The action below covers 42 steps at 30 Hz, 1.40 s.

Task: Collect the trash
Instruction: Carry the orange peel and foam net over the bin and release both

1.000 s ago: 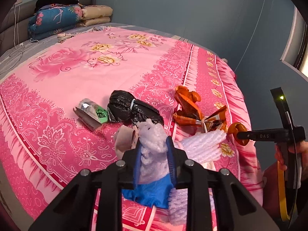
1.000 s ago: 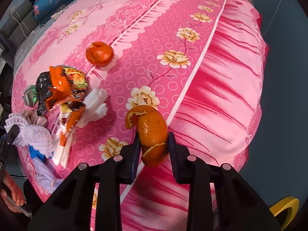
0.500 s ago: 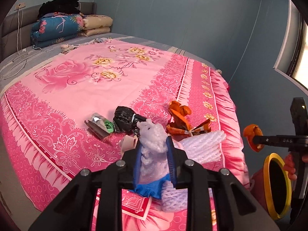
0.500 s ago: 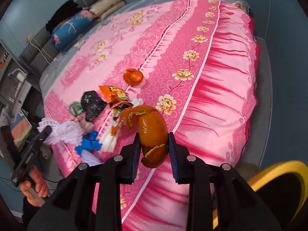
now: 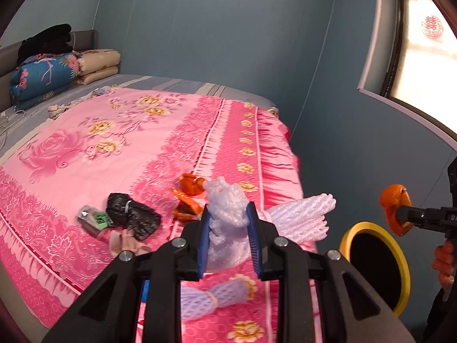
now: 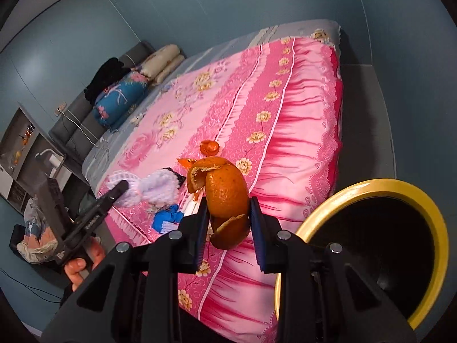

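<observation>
**Both grippers loaded beside the yellow-rimmed bin**

The left gripper (image 5: 230, 237) is clamped on a wad of pale foam netting (image 5: 227, 208), its blue pads pressed into both sides of the wad. The right gripper (image 6: 228, 225) is closed on a curl of orange peel (image 6: 227, 200), which stands upright between its pads.

The landmark is the bin (image 6: 428, 223), a dark container with a yellow rim standing off the near corner of the bed (image 6: 300, 143). In the right wrist view the peel is just to the left of the bin's rim; in the left wrist view the peel (image 5: 395, 208) hangs above the bin (image 5: 400, 260), close to its upper rim (whether it is directly over the mouth cannot be told).

Farther from the bin, on the pink floral bedspread, more trash lies in a loose cluster: a white foam sleeve (image 5: 302, 214) nearest the bin, then orange wrappers (image 5: 188, 200), a black plastic bag (image 5: 132, 217), a small green-labelled packet (image 5: 92, 220), and a second foam net (image 5: 211, 297) at the bed's edge. Another piece of peel (image 6: 209, 147) sits on the spread farther up the bed from the bin.
</observation>
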{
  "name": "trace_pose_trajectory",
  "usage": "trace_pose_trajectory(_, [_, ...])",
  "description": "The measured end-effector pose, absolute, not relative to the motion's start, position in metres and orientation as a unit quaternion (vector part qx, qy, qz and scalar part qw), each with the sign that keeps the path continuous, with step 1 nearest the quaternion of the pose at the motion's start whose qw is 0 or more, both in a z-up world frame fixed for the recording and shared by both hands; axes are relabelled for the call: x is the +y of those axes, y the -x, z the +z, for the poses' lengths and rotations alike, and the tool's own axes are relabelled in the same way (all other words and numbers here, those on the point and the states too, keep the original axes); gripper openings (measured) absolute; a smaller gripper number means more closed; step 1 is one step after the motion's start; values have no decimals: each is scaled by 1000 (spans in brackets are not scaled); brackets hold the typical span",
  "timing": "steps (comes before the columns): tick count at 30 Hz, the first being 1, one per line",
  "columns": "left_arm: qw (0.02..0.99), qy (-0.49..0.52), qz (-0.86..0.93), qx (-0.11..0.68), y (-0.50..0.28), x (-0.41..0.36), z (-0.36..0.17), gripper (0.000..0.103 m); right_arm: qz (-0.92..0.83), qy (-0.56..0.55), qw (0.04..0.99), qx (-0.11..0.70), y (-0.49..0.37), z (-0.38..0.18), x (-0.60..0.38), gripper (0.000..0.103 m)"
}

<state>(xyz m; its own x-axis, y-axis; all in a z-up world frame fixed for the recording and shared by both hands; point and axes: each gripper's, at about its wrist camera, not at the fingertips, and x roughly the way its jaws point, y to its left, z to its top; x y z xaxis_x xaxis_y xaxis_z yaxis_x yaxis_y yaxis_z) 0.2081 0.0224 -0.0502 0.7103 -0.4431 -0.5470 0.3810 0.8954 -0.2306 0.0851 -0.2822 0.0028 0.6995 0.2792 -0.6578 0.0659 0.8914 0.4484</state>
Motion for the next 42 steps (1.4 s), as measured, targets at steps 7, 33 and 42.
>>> trace_pose_trajectory(7, [918,43,-256,299,-182,-17,-39,23,54,-233,917,320,-36,44,-306,27])
trace_pose_trajectory(33, [887,-26,-353,297,-117,-130,-19,23,3,-249,949,196,62,106,-367,29])
trace_pose_trajectory(42, [869,-58,-385,305,-97,-165,-28,23,-11,-274,938,210,56,88,-389,31])
